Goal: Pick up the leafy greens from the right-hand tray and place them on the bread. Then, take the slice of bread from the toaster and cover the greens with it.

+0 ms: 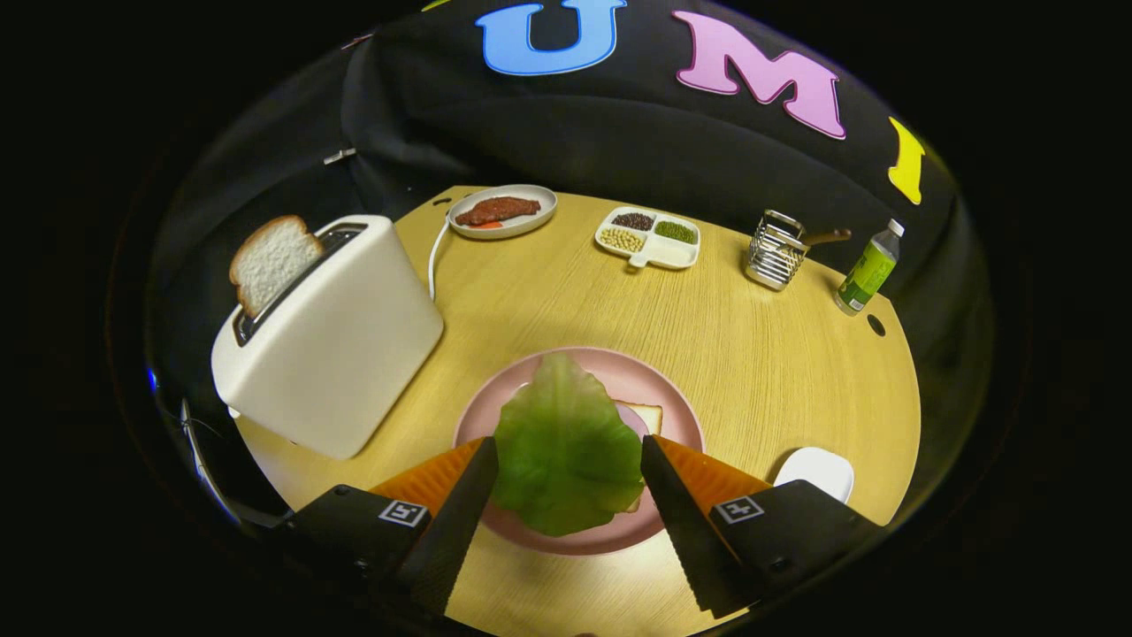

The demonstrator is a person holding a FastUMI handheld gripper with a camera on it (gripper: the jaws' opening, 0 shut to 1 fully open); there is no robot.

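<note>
pale wood makes up the round table (725, 354), seen from the camera riding on the gripper (566, 464). take the pink plate (659, 389) near the table's front edge as the landmark. on the plate lies a slice of bread (648, 414), mostly covered by the leafy greens (566, 442), a single broad green leaf spread flat over it. the gripper's two fingers stand wide apart, one on each side of the leaf, their tips over the plate's rim; they hold nothing, and whether they touch the leaf's edges cannot be told. left of the plate stands a cream toaster (340, 341) with a second slice of bread (270, 261) sticking up out of its slot. beyond the plate, at the table's far edge, sit a grey dish with a brown steak (498, 211), a white divided tray of beans (650, 237), a wire holder (778, 250) and a green bottle (868, 270). right of the plate, close to the front edge, lies a small white tray (818, 471).
</note>
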